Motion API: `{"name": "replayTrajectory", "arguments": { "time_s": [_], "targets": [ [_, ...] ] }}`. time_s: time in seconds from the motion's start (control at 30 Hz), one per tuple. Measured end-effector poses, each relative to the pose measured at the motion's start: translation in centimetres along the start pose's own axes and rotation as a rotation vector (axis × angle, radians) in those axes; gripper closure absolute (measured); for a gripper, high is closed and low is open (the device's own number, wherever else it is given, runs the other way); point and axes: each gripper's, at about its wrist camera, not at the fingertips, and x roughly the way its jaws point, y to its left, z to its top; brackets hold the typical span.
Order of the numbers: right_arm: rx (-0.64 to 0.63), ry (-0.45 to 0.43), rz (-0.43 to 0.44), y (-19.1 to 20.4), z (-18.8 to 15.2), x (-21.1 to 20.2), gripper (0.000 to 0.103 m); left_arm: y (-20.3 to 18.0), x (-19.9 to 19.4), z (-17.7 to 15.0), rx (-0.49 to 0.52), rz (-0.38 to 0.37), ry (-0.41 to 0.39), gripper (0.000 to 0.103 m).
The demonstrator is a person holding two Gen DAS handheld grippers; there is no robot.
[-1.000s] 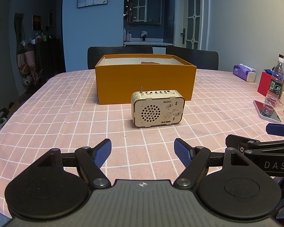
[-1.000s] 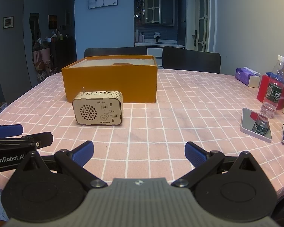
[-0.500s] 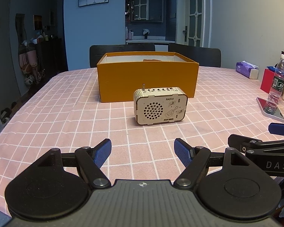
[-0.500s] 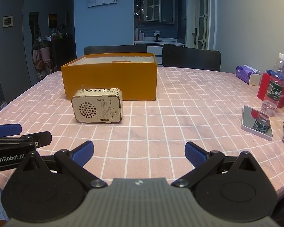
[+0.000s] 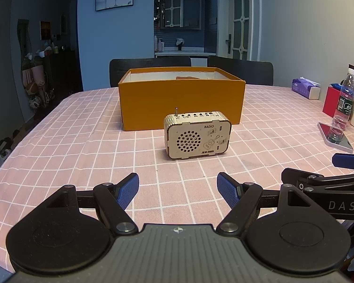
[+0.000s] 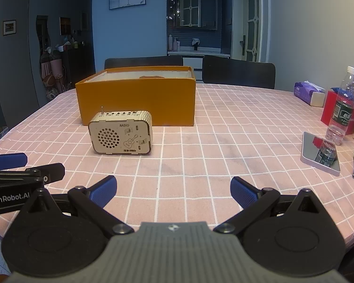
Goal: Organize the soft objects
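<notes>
- The left gripper [image 5: 178,189] is held low over the near edge of the table [image 5: 82,146], level and pointing straight ahead along the pink checked cloth; its blue pads [image 5: 129,189] stand well apart with nothing between them, so the jaws are released.
- The right gripper [image 6: 173,192] sits beside it at much the same height, also level and facing forward; its blue pads [image 6: 244,192] are spread wider still, empty, hovering above the cloth rather than touching it.
- Each gripper shows in the other's view: the right gripper's finger enters at the right edge of the left wrist view, the left gripper's finger at the left edge of the right wrist view; the two are close side by side.
- The wooden radio [image 5: 197,135] stands upright on the cloth ahead of the left gripper, apart from both grippers; it is just in front of the orange box [image 5: 181,101].
- The orange box is open at the top; a brown item [image 5: 187,77] barely shows over its rim, and what it is cannot be told.
- A water bottle [image 6: 343,108], a tissue pack [image 6: 309,93] and a mirror-like tray [image 6: 319,153] lie far to the right.
</notes>
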Motion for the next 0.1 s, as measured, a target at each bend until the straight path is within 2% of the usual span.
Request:
{"name": "replayTrajectory", "arguments": {
  "time_s": [0.1],
  "targets": [
    [-0.001,0.001,0.001,0.0,0.02,0.03,0.003,0.06,0.1,0.09,0.0,0.001,0.0,0.015]
  ]
}}
